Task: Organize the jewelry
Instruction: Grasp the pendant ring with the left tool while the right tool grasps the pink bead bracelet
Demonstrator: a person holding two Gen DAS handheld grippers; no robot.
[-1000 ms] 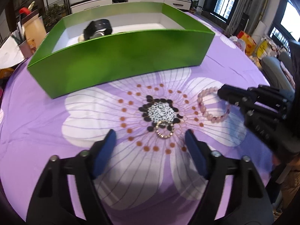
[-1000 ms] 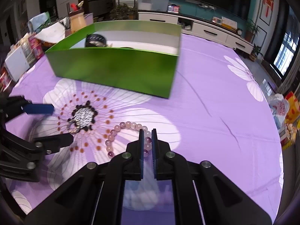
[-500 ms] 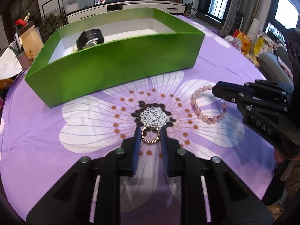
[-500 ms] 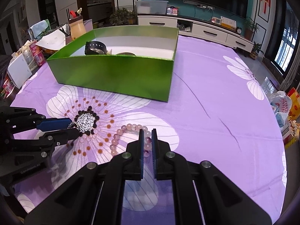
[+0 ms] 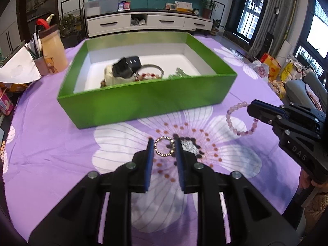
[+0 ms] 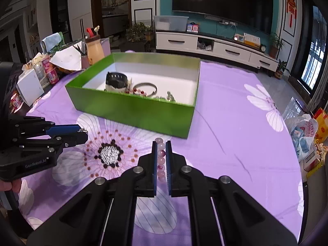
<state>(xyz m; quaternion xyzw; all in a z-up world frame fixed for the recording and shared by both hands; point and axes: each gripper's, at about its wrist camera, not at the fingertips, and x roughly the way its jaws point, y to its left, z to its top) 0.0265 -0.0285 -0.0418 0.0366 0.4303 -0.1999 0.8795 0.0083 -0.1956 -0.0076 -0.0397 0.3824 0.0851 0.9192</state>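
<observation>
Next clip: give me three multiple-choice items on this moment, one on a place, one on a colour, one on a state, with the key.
1. Where is the black watch?
A. in the box
B. on the cloth
C. in the jaws

2. What colour is the box outside?
A. red
B. green
C. blue

3. What does the right gripper hold?
A. nothing
B. a ring
C. the bead bracelet

Key: A, it lies on the box's white floor; B, the walls are green; C, beads sit between the shut jaws.
</observation>
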